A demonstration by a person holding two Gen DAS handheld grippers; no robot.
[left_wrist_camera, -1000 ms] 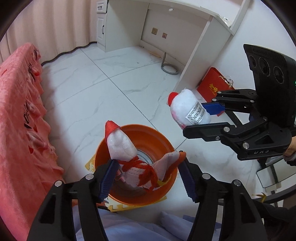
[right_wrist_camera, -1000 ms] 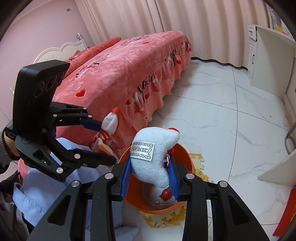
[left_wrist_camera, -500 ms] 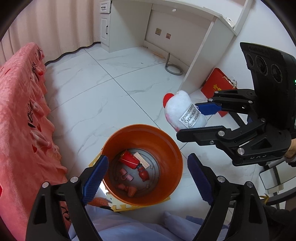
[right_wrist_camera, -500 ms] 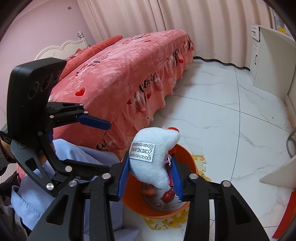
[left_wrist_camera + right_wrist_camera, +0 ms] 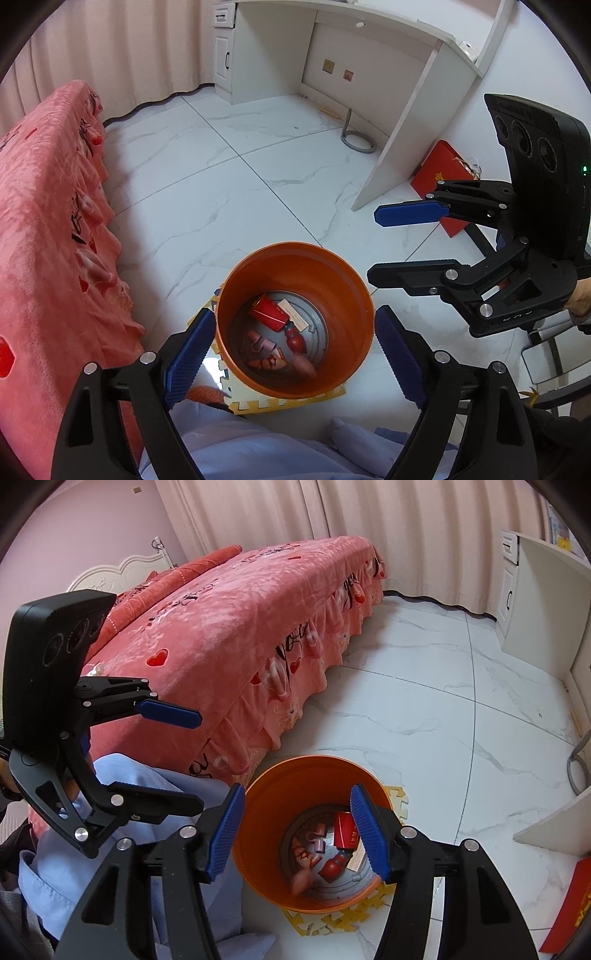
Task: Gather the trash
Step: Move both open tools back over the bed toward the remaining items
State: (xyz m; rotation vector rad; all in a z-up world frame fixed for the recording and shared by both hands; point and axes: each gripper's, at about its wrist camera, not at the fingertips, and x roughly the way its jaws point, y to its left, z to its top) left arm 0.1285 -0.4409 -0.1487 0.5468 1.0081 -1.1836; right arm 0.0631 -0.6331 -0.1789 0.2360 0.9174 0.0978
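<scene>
An orange bucket [image 5: 340, 273] stands on the white tile floor on a yellow foam mat [image 5: 295, 400]. Inside it lie a red box [image 5: 267, 314], a red bottle-shaped piece [image 5: 293, 338] and small pink and red scraps. My left gripper [image 5: 291, 354] is open and empty, its jaws spread either side of the bucket rim. My right gripper [image 5: 297, 832] is open and empty above the bucket [image 5: 266, 805]. In the left wrist view the right gripper [image 5: 373, 243] hangs to the right of the bucket. The left gripper [image 5: 197, 760] shows in the right wrist view, left of the bucket.
A bed with a pink-red cover [image 5: 240, 627] stands close to the left of the bucket. A white desk [image 5: 406, 74] stands at the back, a red bag [image 5: 443, 177] leaning by its side panel. Light blue cloth [image 5: 258, 443] lies under the grippers.
The left gripper let go of its red and white soft toy, then the right gripper opened and its white soft toy is no longer in it. Both stand open over the bucket.
</scene>
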